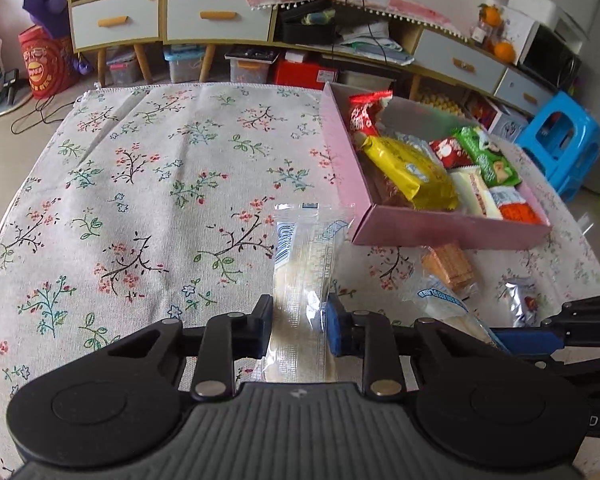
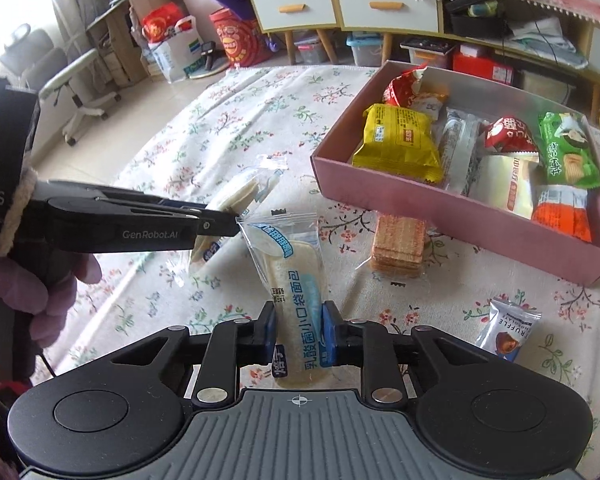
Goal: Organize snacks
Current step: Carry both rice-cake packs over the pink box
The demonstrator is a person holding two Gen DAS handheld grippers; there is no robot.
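1. With both grips already made, ready to carry: left gripper (image 1: pixel 298 326) clamped on a clear-wrapped pale bread packet (image 1: pixel 302 264), right gripper (image 2: pixel 298 330) clamped on a matching clear packet with blue lettering (image 2: pixel 296 276).
2. Both pinched across the width, held above the floral tablecloth (image 1: pixel 140 184) near its front edge.
3. Destination likely the pink cardboard box (image 2: pixel 452 216) toward the far right corner, already part-filled.

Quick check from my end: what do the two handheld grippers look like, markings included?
Both are black linkage grippers with blue pads, silver pivot rivets and a grey ribbed base. The left gripper carries white "GenRobot.AI" lettering along its side, and pale fuzzy cord wraps its handle. The right gripper has a small crosshair mark on its base.
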